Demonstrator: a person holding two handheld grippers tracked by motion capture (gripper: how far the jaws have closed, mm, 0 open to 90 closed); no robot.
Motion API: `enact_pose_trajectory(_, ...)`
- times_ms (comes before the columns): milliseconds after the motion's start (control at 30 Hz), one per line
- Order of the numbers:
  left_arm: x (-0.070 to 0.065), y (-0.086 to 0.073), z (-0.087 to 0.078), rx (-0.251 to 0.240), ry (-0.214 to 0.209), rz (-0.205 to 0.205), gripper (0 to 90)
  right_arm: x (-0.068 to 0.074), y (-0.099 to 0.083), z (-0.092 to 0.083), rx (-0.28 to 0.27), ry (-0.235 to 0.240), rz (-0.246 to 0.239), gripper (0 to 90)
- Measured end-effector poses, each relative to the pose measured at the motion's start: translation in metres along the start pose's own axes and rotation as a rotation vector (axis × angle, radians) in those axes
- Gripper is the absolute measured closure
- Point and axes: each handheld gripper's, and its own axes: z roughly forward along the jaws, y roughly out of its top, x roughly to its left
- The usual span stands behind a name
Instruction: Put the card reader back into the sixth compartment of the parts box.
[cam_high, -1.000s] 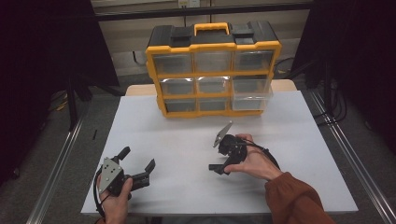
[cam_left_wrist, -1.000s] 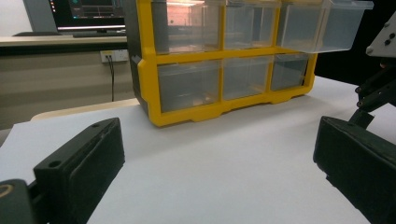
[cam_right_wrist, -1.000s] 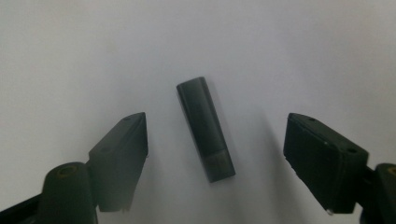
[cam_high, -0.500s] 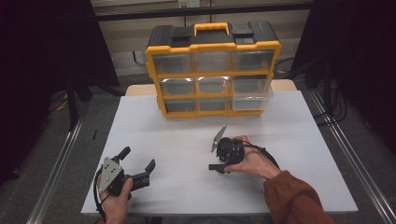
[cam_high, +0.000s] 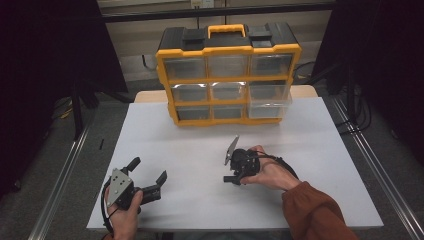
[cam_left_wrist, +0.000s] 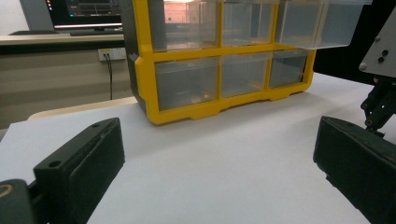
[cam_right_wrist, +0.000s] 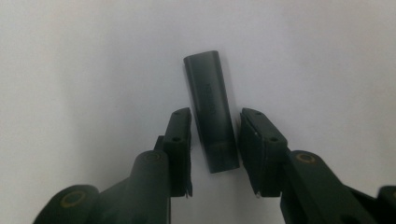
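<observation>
1. A white table (cam_high: 200, 150) is seen from the high view, with a yellow and black drawer box (cam_high: 227, 75) standing at its far edge, in the upper middle of the frame.
2. One clear drawer (cam_high: 270, 102) at the right end of the box's middle row is pulled out a little.
3. The right gripper (cam_high: 231, 172) is held at the middle of the frame, a bit to the right, pointed down at the table.
4. In the right gripper view a small dark stick-shaped thing (cam_right_wrist: 211, 109) is seen lying flat on the white table, in the middle of the frame.
5. The near end of the thing sits between the two black jaws of the right gripper (cam_right_wrist: 214, 151) — a thin gap is left on each side, so the thing is not squeezed yet.
6. The jaws have just been closing in on the thing.
7. The left gripper (cam_high: 150, 175) is held at the lower left of the high view, just above the table.
8. Its jaws are spread wide apart and nothing is held — this is seen in the left gripper view, where only bare table lies between them (cam_left_wrist: 215, 177).
9. The drawer box (cam_left_wrist: 219, 60) is seen in the upper part of that view, and part of the right gripper (cam_left_wrist: 380, 93) at the right edge.
</observation>
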Motion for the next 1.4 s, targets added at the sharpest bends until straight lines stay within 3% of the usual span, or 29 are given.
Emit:
enact_pose_trajectory(400,0.0,-0.001,0.001,0.009,-0.013,-0.006,2.0,0.005,0.008,0.001,0.054,-0.019,-0.033,73.8)
enact_pose_trajectory(833,0.0,-0.001,0.001,0.007,-0.014,-0.004,2.0,0.002,0.002,-0.002,0.002,-0.006,0.004,73.9)
enact_pose_trajectory(1100,0.0,-0.001,0.001,0.011,-0.011,0.001,2.0,-0.003,-0.005,-0.015,-0.049,-0.007,0.039,73.9)
enact_pose_trajectory(1400,0.0,-0.001,0.001,0.009,-0.012,-0.004,2.0,-0.003,-0.007,-0.023,-0.105,-0.032,0.055,73.9)
